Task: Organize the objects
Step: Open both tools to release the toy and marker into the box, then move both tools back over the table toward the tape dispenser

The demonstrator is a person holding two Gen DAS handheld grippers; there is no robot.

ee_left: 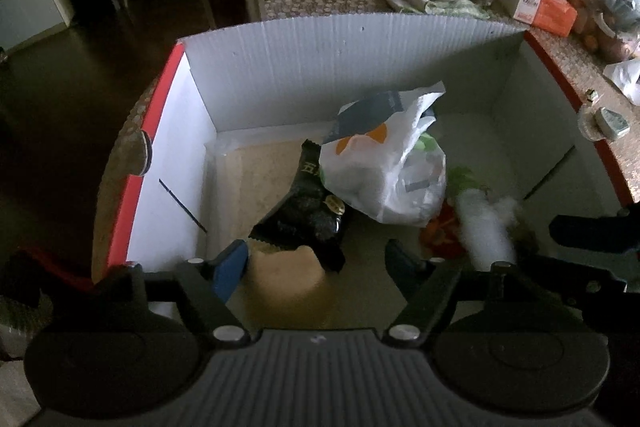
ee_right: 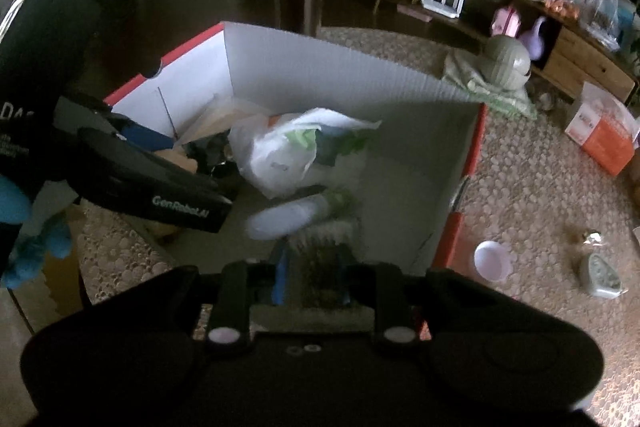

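A red-edged white box (ee_left: 256, 67) sits on the patterned surface (ee_right: 520, 195), holding a white plastic bag (ee_left: 384, 171) at its middle with a black snack packet (ee_left: 308, 211) just left of it and a blurred white item (ee_left: 486, 227) near the right wall. The left tongs (ee_left: 316, 259), spread wide, hang over a tan object (ee_left: 288, 279) (its nature unclear) in the box's near corner. The right tongs (ee_right: 310, 279) pinch a dark, blurred item (ee_right: 324, 275) above the near edge
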